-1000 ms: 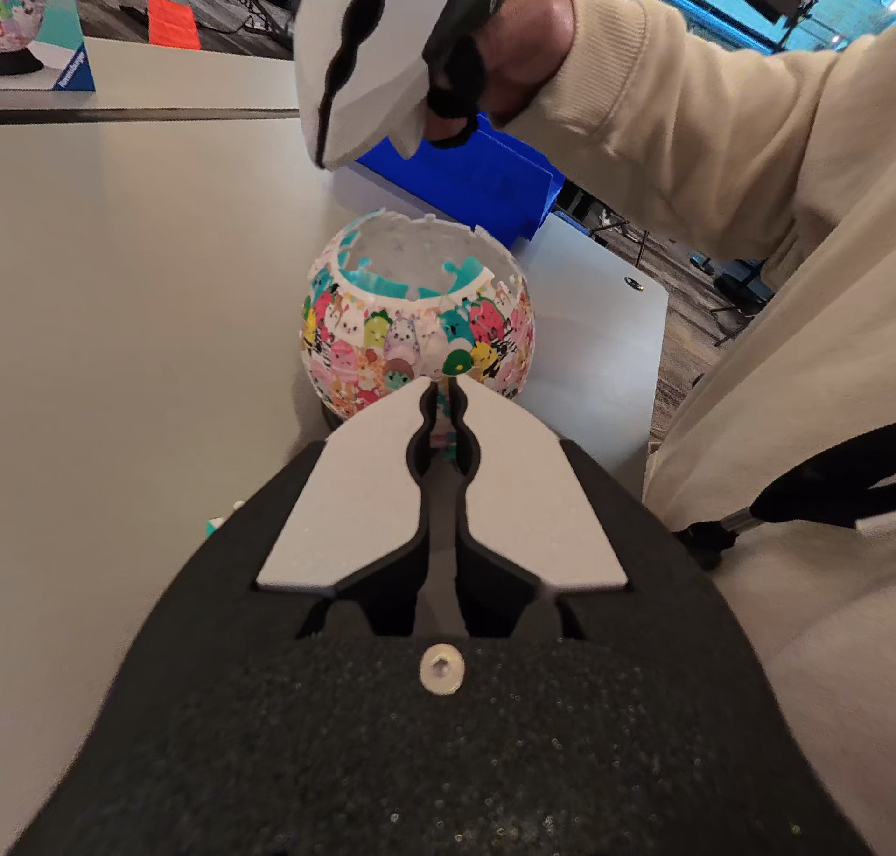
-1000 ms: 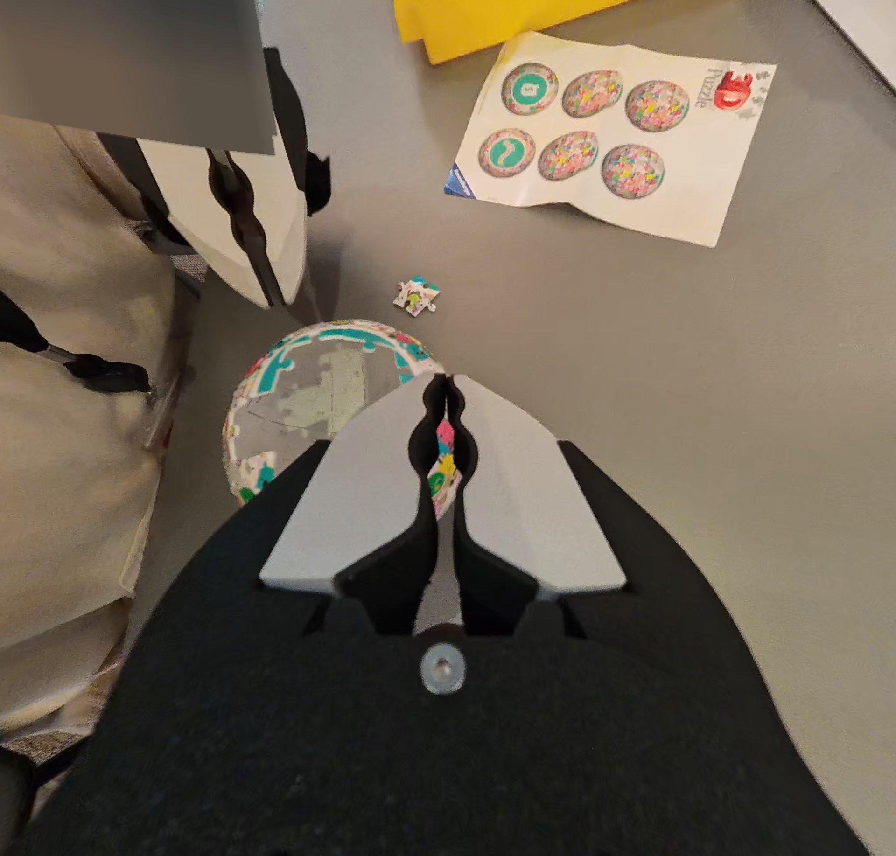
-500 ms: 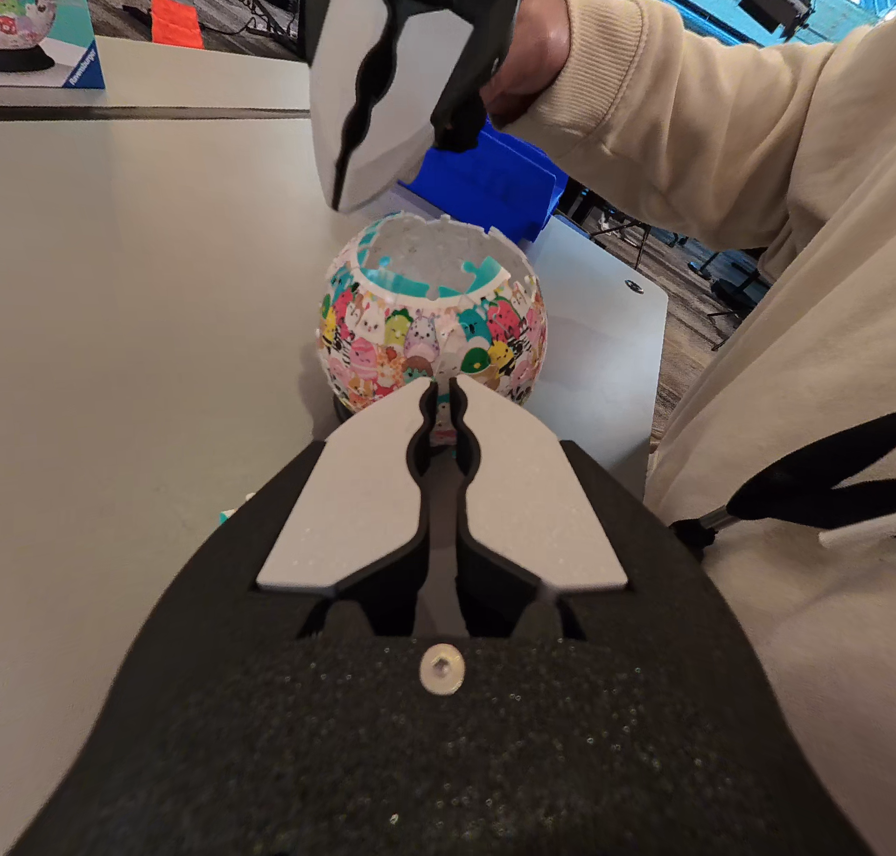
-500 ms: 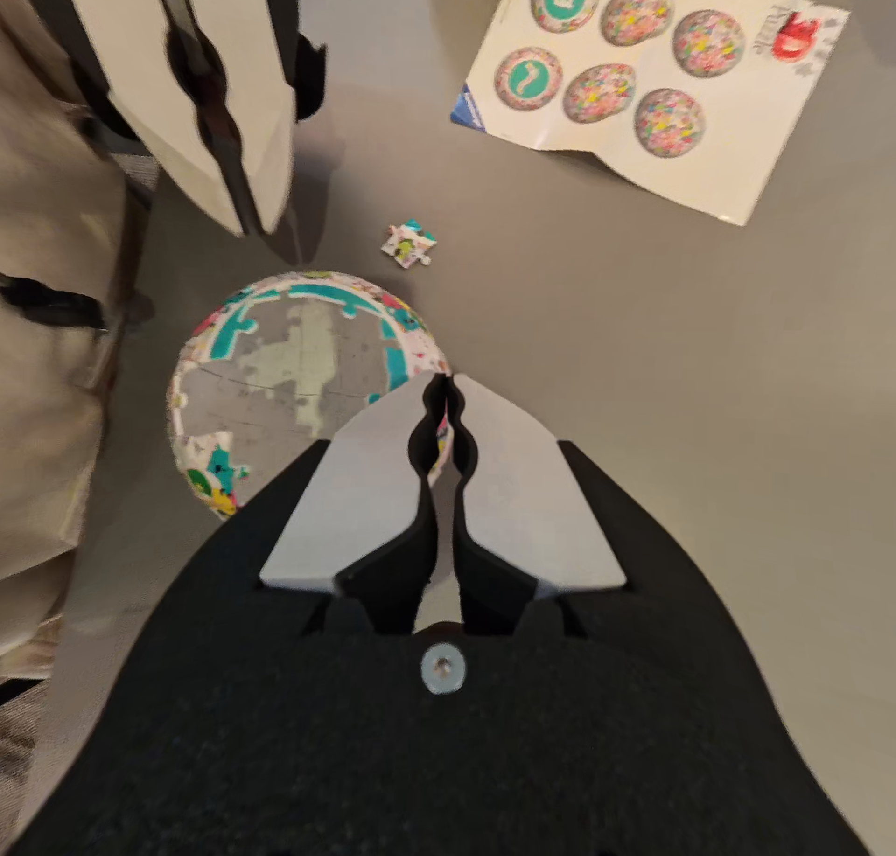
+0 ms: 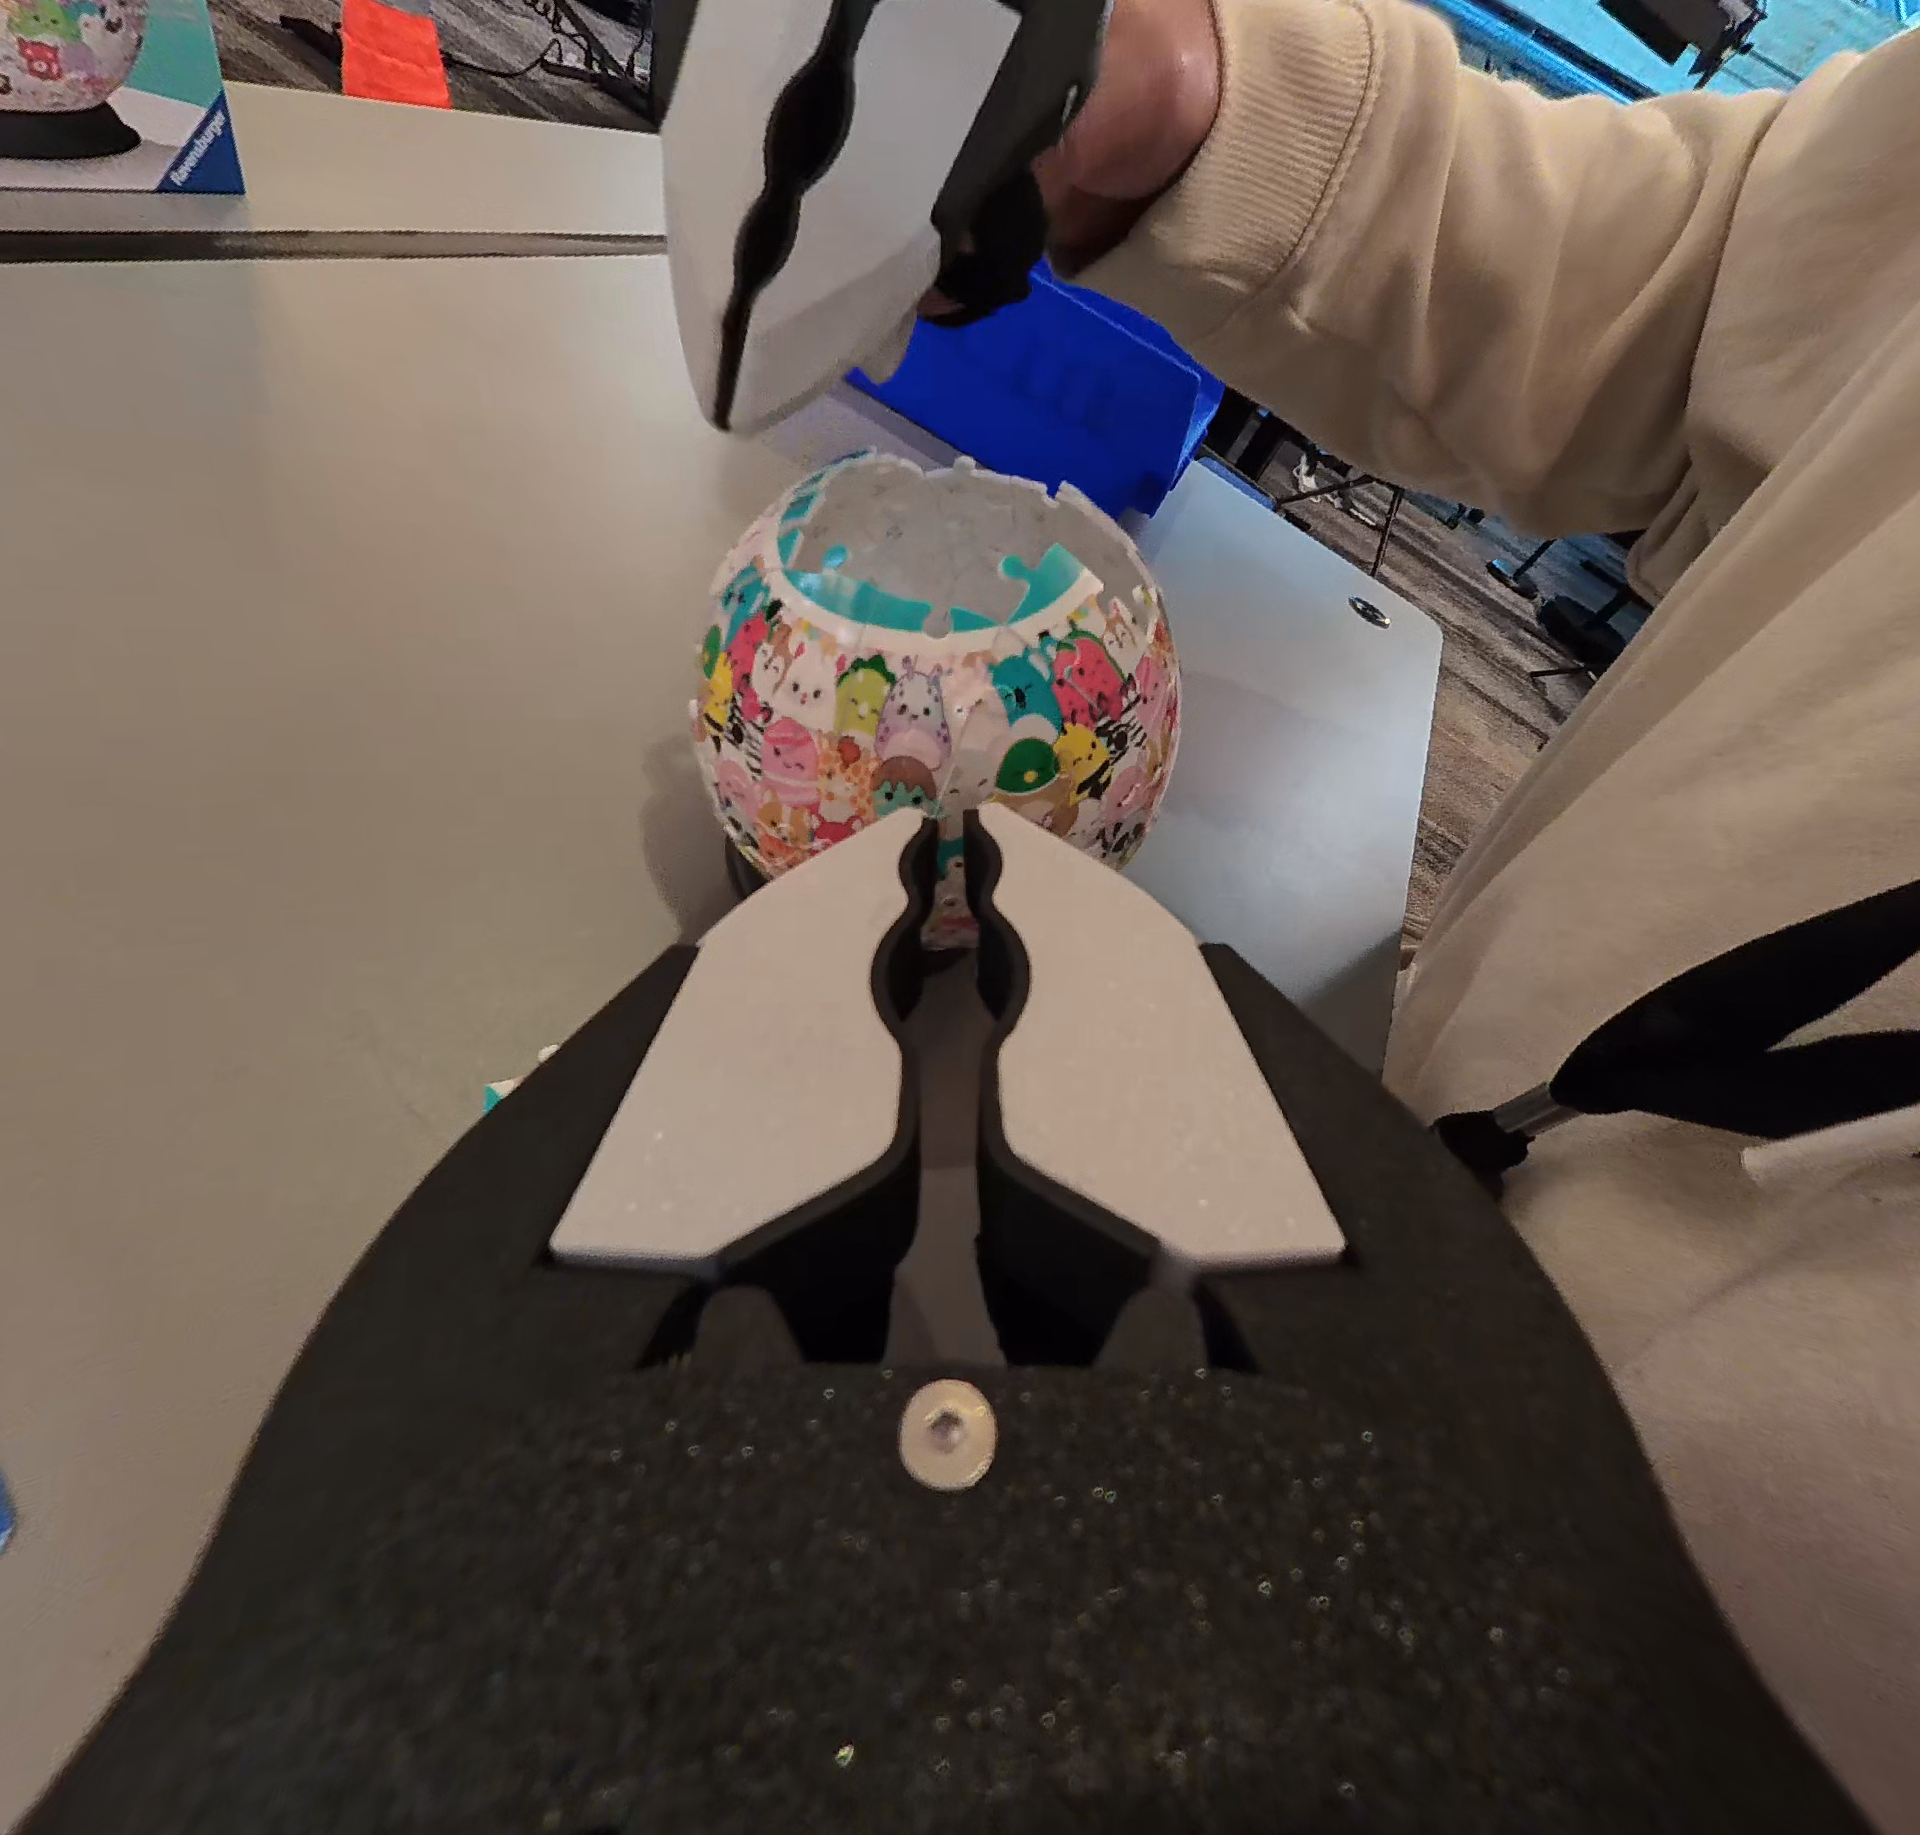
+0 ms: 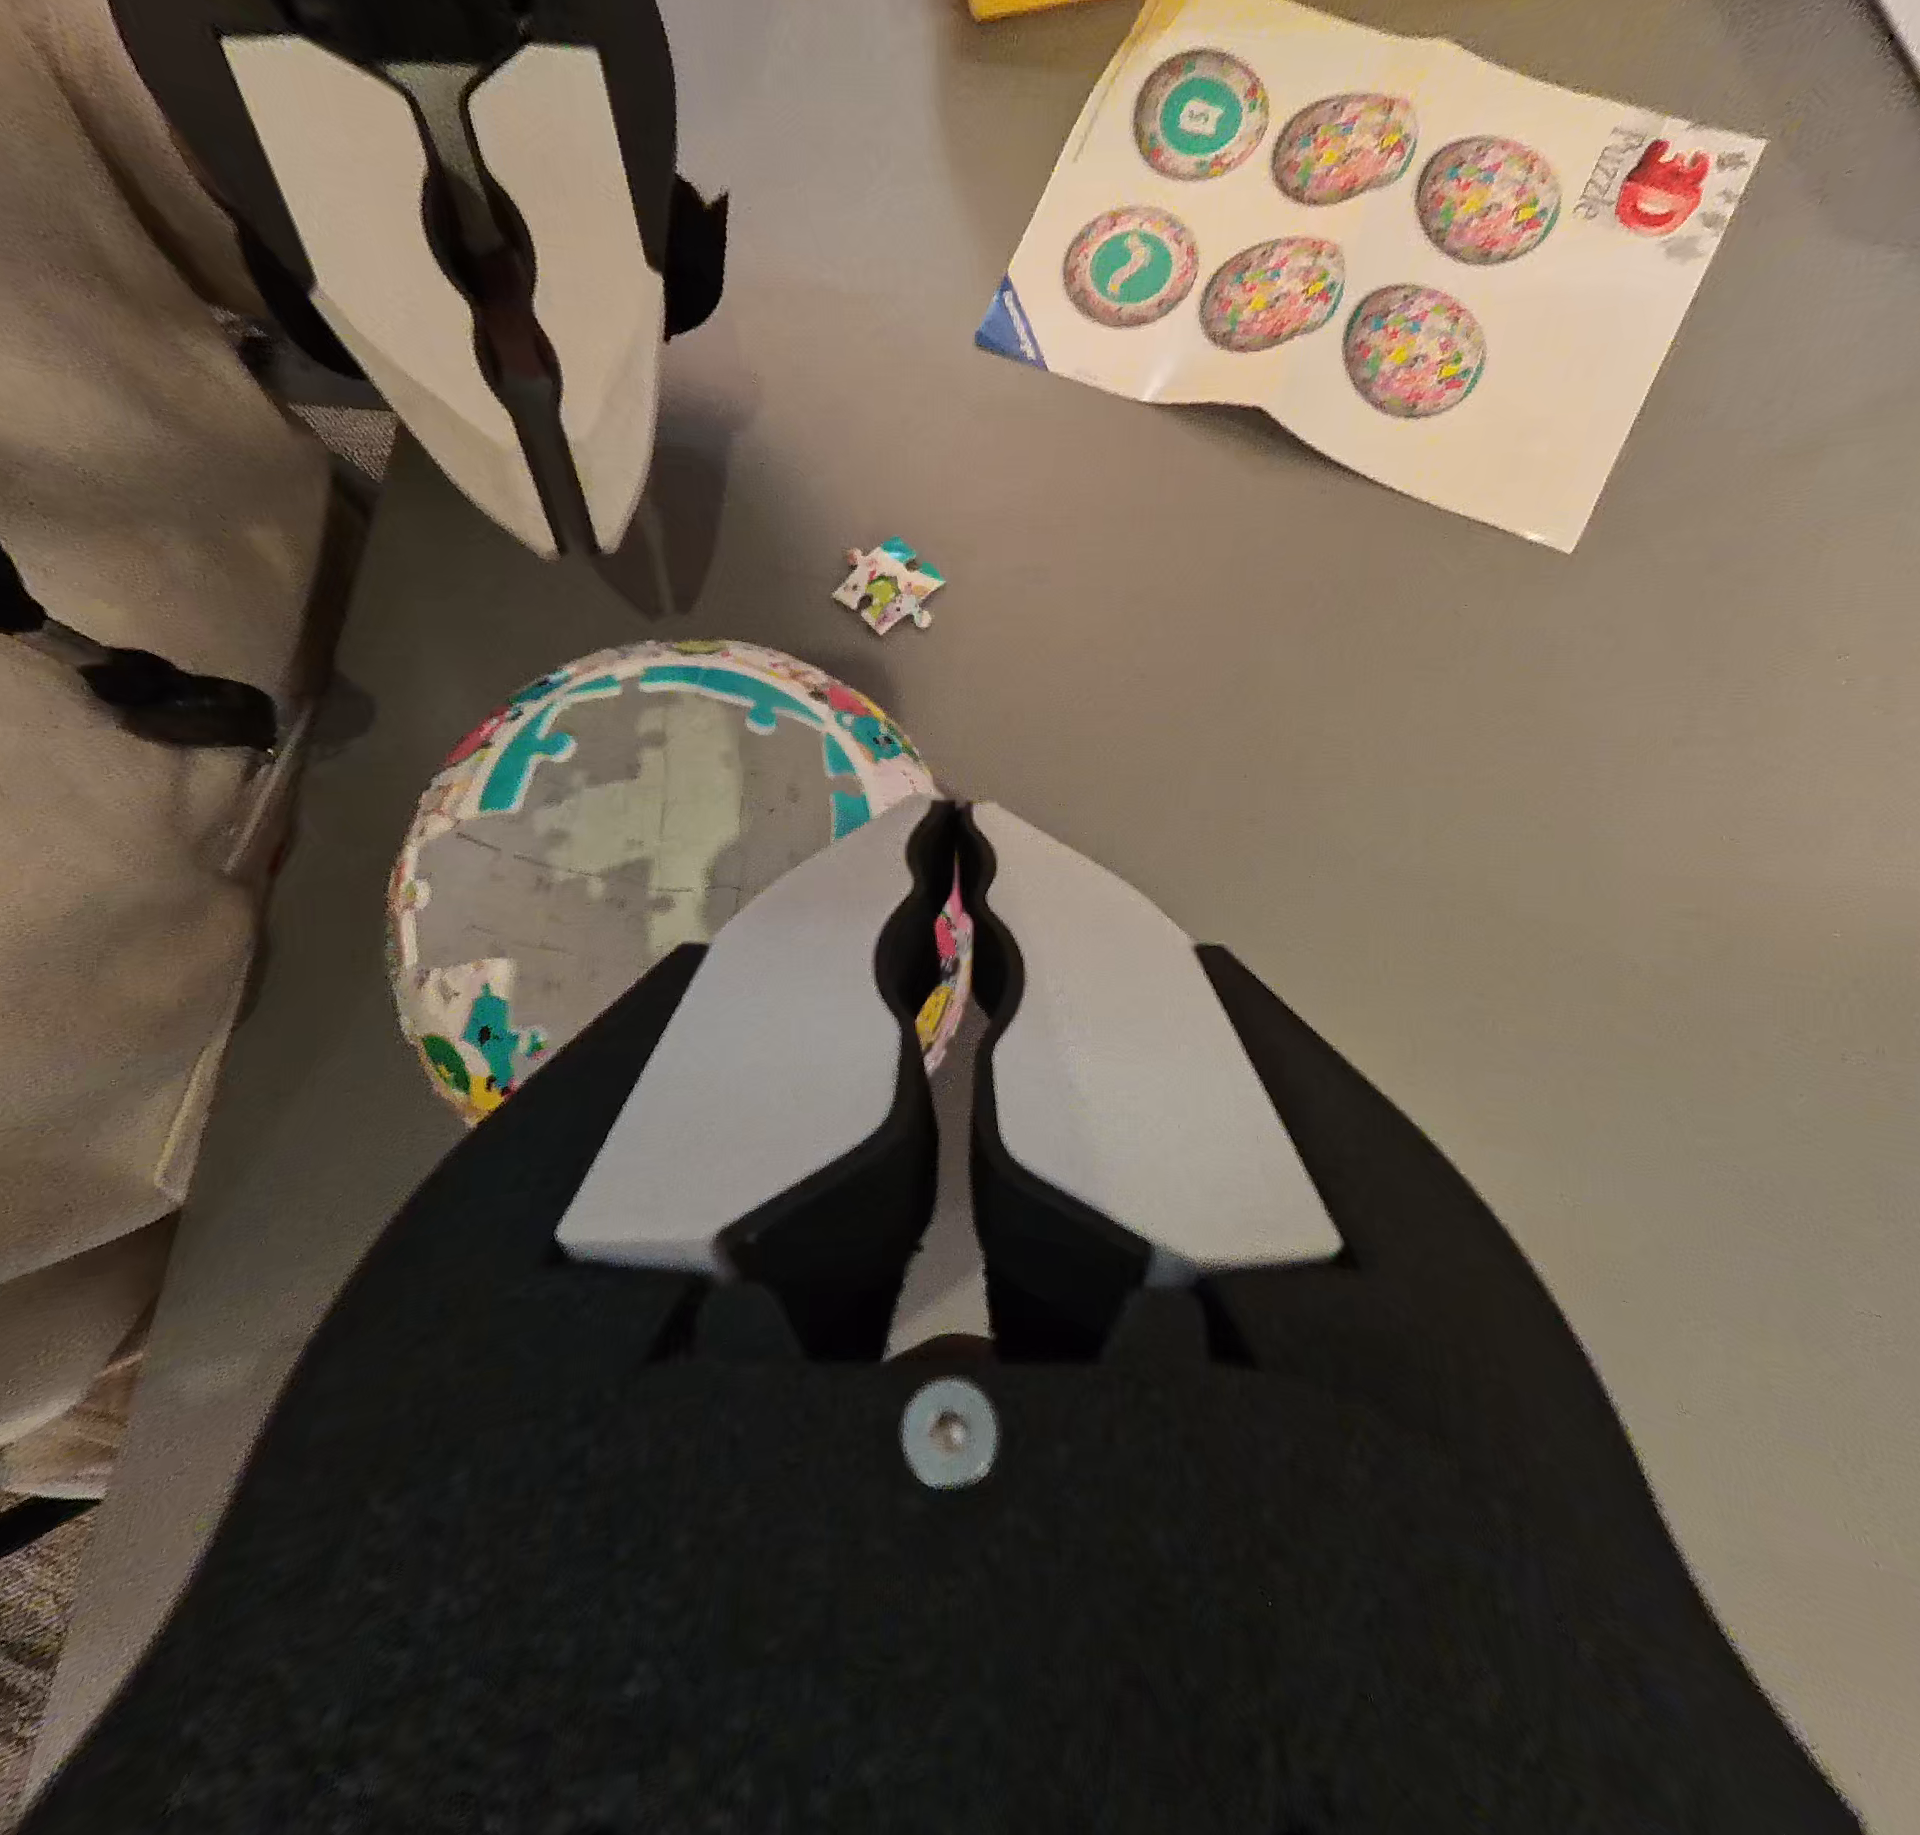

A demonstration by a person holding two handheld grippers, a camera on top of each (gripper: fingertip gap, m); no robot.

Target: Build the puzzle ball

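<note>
Low centre in the right wrist view, the right claw (image 6: 954, 817) is hovering pressed together and empty, having backed away from the ball (image 6: 644, 850), which is sitting mid-frame with its top open. Beyond it, a loose piece (image 6: 889, 586) is lying untouched, likely next. The left claw (image 5: 945, 829) is staying pressed together beside the ball.
</note>
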